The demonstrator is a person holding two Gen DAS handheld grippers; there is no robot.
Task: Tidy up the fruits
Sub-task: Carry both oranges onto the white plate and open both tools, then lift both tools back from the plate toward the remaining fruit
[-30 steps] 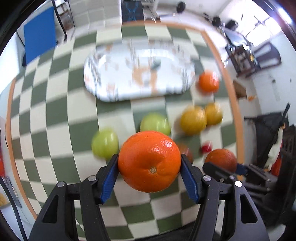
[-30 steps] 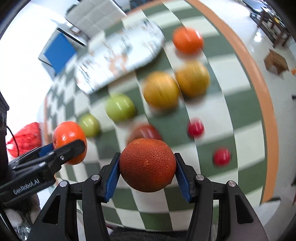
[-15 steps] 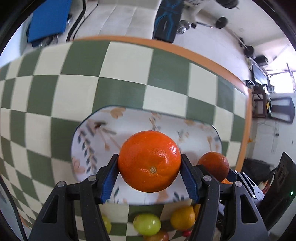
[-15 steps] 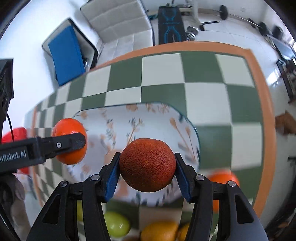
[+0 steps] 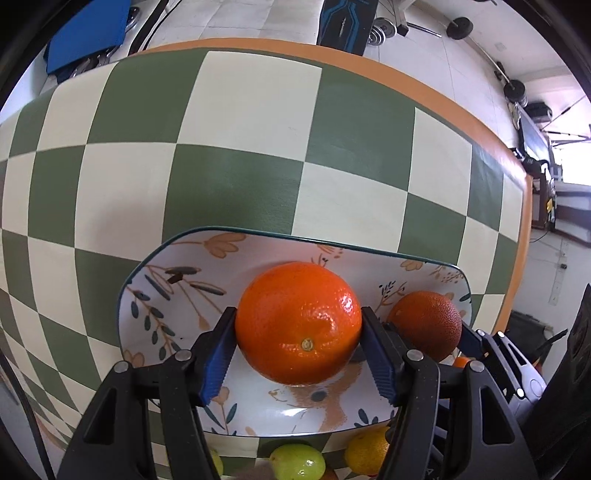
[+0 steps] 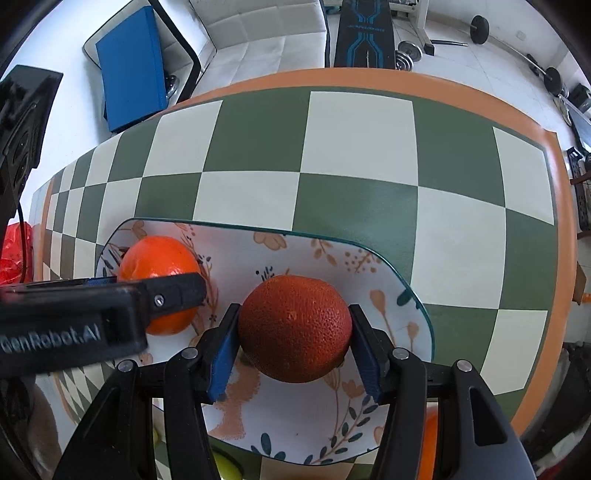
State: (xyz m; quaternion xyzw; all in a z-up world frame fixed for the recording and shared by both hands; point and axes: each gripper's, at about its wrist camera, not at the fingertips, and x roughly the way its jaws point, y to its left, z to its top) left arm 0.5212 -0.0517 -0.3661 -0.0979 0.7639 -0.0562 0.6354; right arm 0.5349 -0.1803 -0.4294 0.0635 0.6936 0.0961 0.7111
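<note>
Holding fruit over the plate [image 5: 155, 295], your left gripper [image 5: 298, 350] clamps the bright orange [image 5: 298, 321], your right gripper [image 6: 294, 350] the darker orange [image 6: 294, 328]; next, lower and release gently.

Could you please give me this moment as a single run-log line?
left gripper: shut on bright orange | right gripper: shut on dark orange | both over floral plate | release: not yet

Checkered table [image 6: 362, 147], blue mat [image 6: 129, 66], weight bench [image 6: 365, 33], dumbbells [image 6: 480, 27], red bag [image 6: 14, 254]
</note>
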